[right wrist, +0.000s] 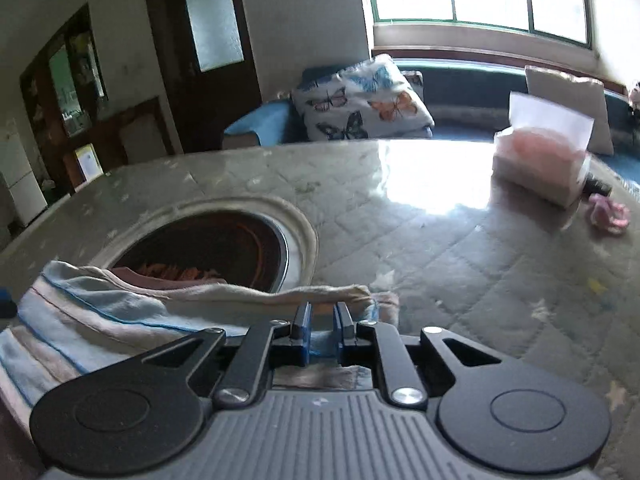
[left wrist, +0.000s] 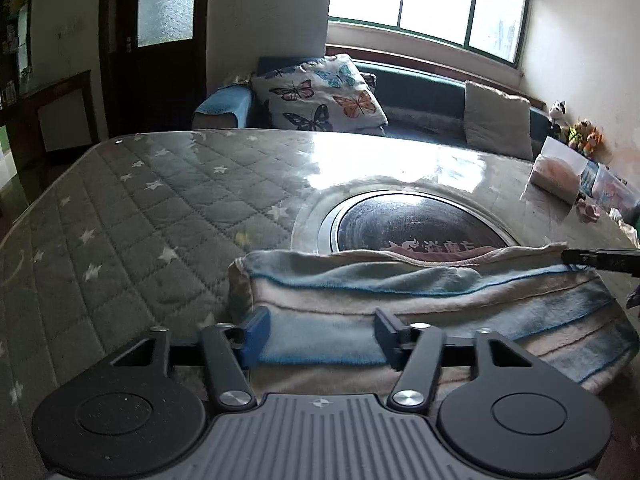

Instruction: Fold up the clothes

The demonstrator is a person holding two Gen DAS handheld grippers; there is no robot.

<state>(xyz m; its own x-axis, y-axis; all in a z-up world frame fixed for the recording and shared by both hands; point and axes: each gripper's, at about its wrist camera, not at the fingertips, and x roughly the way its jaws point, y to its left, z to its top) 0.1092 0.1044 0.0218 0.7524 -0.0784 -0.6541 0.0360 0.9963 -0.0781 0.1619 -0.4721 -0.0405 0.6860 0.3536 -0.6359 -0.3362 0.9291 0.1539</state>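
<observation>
Right now a striped cloth (left wrist: 400,296) lies on the surface (left wrist: 140,208), folded into a long soft band with blue, white and pale brown stripes. It sits at about 6 o'clock from the round dark plate (left wrist: 408,224) set into the middle of the surface, and its far edge covers a bit of that plate.

In the left wrist view, the left gripper (left wrist: 322,336) has its fingers (left wrist: 258,336) wide apart. They rest over the near left part of the cloth, one on each side of a blue stripe. They do not pinch anything. At 3 o'clock in this view, the black tip of the other gripper (left wrist: 592,258) reaches in at the cloth's right end.

In the right wrist view, the right gripper (right wrist: 322,330) has its fingers (right wrist: 301,330) close together, with only a thin gap. A bit of the blue cloth (right wrist: 100,320) edge sits in that gap, so it looks pinched there, at the right end of the band.

A quilted cover with small stars lies under clear plastic on the surface. At about 2 o'clock a tissue pack (right wrist: 540,164) stands, and a small pink thing (right wrist: 608,212) lies just beside it. Behind the surface is a sofa (left wrist: 420,96) with a butterfly pillow (left wrist: 320,96).
</observation>
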